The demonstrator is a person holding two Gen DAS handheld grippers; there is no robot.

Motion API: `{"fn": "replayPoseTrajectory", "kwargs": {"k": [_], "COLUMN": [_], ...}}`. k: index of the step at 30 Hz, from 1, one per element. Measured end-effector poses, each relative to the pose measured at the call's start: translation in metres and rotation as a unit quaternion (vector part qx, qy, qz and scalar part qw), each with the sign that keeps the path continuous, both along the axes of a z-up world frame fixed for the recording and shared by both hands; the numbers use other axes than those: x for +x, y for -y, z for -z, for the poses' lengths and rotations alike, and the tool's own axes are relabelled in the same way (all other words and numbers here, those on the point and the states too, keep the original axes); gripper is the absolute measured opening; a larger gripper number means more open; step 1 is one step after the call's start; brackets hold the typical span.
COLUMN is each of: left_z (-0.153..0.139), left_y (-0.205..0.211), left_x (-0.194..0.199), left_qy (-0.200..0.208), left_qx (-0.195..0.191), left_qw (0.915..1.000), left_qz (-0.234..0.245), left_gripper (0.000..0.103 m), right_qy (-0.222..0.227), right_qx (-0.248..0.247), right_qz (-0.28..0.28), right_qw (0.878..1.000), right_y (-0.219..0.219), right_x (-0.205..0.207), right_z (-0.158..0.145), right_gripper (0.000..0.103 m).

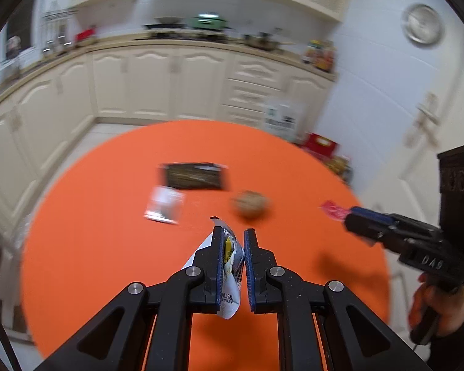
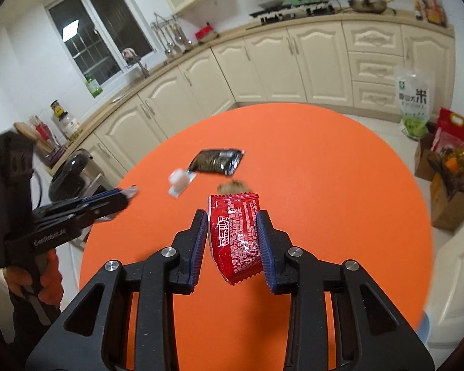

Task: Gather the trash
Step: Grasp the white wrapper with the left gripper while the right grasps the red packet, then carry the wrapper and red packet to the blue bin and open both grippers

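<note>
Cream cabinets [image 2: 263, 61] line the kitchen – a dark window [image 2: 102, 37], white walls, pale tiled floor [image 2: 383, 130].

The left tool [image 1: 234, 238] was closed on a white wrapper [image 1: 232, 266] above the orange worktop [image 1: 108, 247]. On the worktop lay a dark packet [image 1: 195, 176], a small white packet [image 1: 165, 204] just beside it, and a brown ball [image 1: 251, 204]. At the right, the right tool [image 1: 351, 215] held a red wrapper [image 1: 334, 209].

Round orange table [image 2: 324, 160] with dark packet [image 2: 217, 161], white wrapper [image 2: 179, 182], brown lump [image 1: 251, 204].
</note>
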State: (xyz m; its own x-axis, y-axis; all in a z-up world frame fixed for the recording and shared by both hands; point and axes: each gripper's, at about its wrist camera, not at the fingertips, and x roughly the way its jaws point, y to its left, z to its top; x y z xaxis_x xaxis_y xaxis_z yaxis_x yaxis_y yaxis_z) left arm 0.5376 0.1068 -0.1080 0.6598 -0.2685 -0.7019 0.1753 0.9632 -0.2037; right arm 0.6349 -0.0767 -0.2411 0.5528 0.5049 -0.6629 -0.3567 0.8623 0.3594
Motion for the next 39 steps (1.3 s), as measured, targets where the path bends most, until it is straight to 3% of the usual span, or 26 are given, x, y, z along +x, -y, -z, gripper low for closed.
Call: {"fn": "replayPoseTrajectory", "kwargs": {"k": [6,12,14,21,31,32,34,36,39], "left_z": [-0.009,-0.008,-0.002,0.040,0.089,0.091,0.091,0.092,0.098], "left_y": [0.089,0.196,0.228,0.313,0.395,0.405,0.416,0.422,0.433], "left_x": [-0.026,-0.036,-0.038,-0.016,0.034,0.042,0.047,0.059,0.061], "left_qy": [-0.001,-0.005,-0.012,-0.058,-0.117,-0.120,-0.131,-0.130,-0.112], "left_qx": [0.000,0.027,0.033,0.061,0.078,0.077,0.076,0.080,0.095], "left_qw": [0.9961,0.9858,0.9807,0.9702,0.9583,0.9579,0.9582,0.9631,0.9683], "left_qz": [0.089,0.166,0.192,0.227,0.249,0.249,0.243,0.222,0.202], "left_gripper": [0.008,0.009,0.009,0.009,0.011,0.015,0.032,0.065,0.071], "right_qy": [0.028,0.033,0.032,0.010,-0.024,-0.028,-0.033,-0.037,-0.042], "right_qx": [-0.011,-0.039,-0.074,-0.135,-0.140,-0.136,-0.143,-0.139,-0.131], "right_qz": [0.045,0.122,0.159,0.220,0.247,0.248,0.250,0.249,0.249], "right_qw": [0.999,0.991,0.984,0.966,0.959,0.959,0.957,0.958,0.959], "right_y": [0.070,0.159,0.187,0.253,0.312,0.316,0.317,0.317,0.318], "right_x": [-0.075,-0.138,-0.155,-0.174,-0.174,-0.174,-0.171,-0.172,-0.170], "right_z": [-0.014,-0.015,-0.010,0.012,0.054,0.058,0.064,0.070,0.077], "right_gripper": [0.031,0.031,0.031,0.031,0.031,0.031,0.031,0.031,0.031]}}
